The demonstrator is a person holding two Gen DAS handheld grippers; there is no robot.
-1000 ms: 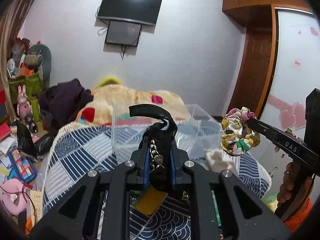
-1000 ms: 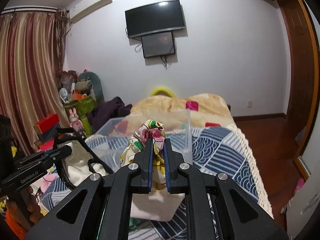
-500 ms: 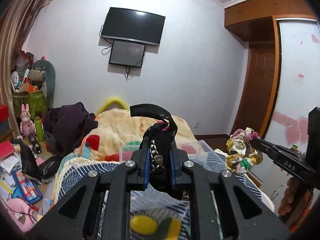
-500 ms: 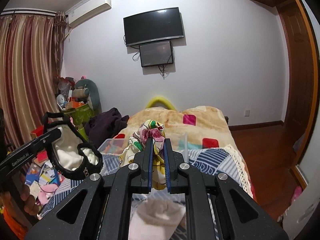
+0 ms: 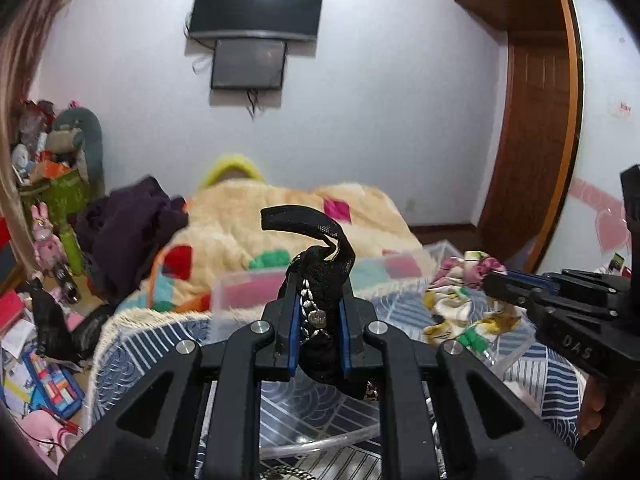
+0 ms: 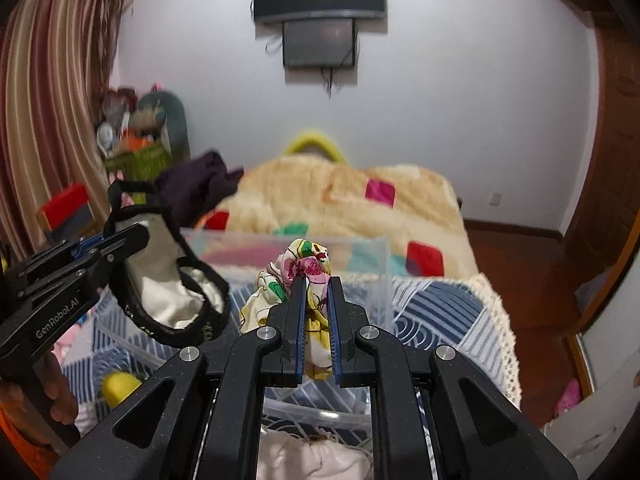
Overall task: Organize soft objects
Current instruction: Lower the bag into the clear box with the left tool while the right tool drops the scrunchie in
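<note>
Both grippers descend toward clear bin (image 6: 288, 240) | left gripper (image 5: 318, 316) clamped on black-trimmed pouch (image 6: 168, 284) | right gripper (image 6: 316, 320) clamped on floral scrunchie (image 6: 300, 264) | both items above bin, seemingly for deposit.

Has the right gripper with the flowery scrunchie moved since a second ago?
Yes. In the left wrist view the right gripper, shut on the floral scrunchie, has dropped lower against the wooden door, toward the clear plastic bin.

Floral yellow-pink scrunchie (image 6: 306, 276); black, cream-lined pouch (image 6: 168, 280); blue-patterned bedspread (image 6: 440, 312).
</note>
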